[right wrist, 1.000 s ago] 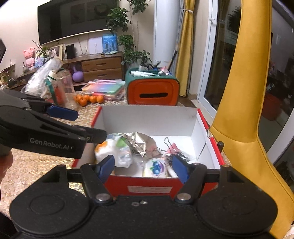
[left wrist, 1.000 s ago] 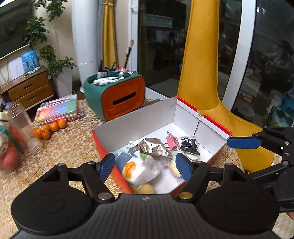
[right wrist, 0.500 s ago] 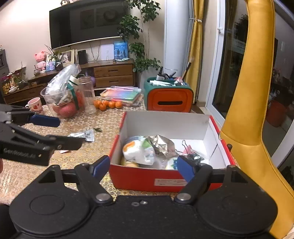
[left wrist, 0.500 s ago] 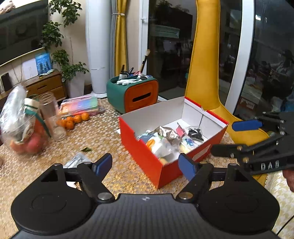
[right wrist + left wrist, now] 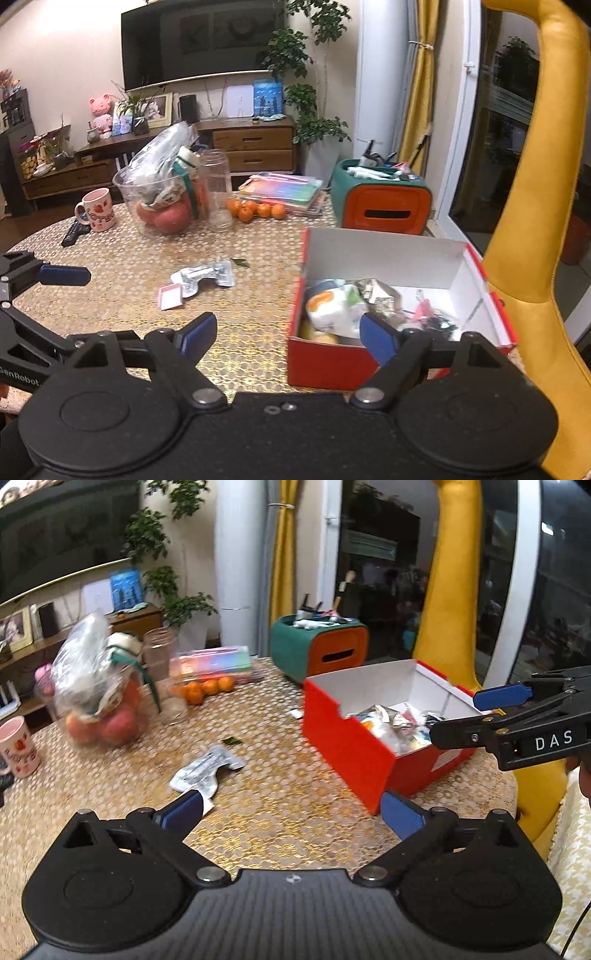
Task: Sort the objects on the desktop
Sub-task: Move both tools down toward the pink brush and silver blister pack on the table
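Right now both claws are empty w/ jaws opening: the left claw (image 5: 291,808) hangs over bare worktop (image 5: 277,812), nothing between its blue pads, and the right claw (image 5: 288,332) likewise has only worktop and a box corner showing in its gap. The red box (image 5: 347,746), already holding wrappers, a binder clip etc., sits ahead and to the right of the left claw, and directly ahead-right of the right one. Loose items left out: a crumpled foil packet (image 5: 203,277) ahead of the left claw, just past its left pad, w/ a small pink card (image 5: 170,296) touching or just beside the packet's near edge, on the side toward the claw. Judging by that, the step in hand is prob. reaching for the packet. To do it well: keep the jaws wide, drop low, approx. flat to the worktop, and straddle the packet's narrow middle rather than its flared end; foil is thin and slippery, so pinch an upstanding crease, not the flat sheet. Watch the pink card so it isn't dragged along. The right claw should stay clear of the box mouth.
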`<state>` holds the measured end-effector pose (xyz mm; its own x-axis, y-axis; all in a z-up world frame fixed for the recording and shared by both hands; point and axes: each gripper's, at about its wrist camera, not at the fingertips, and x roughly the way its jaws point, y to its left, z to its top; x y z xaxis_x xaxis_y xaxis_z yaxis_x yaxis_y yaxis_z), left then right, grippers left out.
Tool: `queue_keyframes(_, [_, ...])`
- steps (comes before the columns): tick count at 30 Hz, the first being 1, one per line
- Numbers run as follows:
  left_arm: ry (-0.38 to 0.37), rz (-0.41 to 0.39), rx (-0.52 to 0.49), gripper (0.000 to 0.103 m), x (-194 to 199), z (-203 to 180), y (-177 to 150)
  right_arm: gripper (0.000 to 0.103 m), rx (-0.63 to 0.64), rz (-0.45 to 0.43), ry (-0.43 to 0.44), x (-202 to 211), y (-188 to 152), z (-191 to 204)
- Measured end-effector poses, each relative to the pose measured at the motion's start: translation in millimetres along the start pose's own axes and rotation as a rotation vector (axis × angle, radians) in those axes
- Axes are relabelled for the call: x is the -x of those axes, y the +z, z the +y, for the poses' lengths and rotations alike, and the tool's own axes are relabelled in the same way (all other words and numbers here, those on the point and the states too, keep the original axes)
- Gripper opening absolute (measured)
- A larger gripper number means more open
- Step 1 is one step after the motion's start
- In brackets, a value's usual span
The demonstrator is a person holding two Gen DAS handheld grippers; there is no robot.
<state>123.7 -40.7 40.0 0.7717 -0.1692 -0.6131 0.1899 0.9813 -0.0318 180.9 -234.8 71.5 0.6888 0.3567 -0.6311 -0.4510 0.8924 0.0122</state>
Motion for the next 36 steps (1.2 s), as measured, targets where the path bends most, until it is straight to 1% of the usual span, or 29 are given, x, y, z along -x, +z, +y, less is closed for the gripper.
queue_keyframes(5, [0.027,-0.010,0.033,0.103,-6.0,22.7,-11.7,0.085,0.019,0.027,0.014,-24.0,6.4,24.3])
queue_keyframes(14, [0.071,-0.039,0.004,0.103,-30.2,46.1,-27.9,0.085,0.049,0.083,0.046,-74.4,15.6,57.0])
queue_keyframes(20, [0.077,-0.019,0.001,0.103,-53.8,61.8,-35.4,0.085,0.046,0.125,0.064,-111.6,22.1,69.4])
queue_keyframes(28, [0.083,0.002,-0.004,0.103,-87.4,79.4,-37.4,0.085,-0.001,0.188,0.073,-161.1,41.4,84.3])
queue_keyframes(30, [0.102,-0.008,-0.019,0.103,-94.6,83.2,-37.1,0.085,-0.025,0.205,0.077,-174.3,48.3,88.5])
queue_keyframes(36, [0.077,-0.013,-0.042,0.103,-115.9,99.7,-39.0,0.085,-0.137,0.281,0.092,-220.6,59.9,96.5])
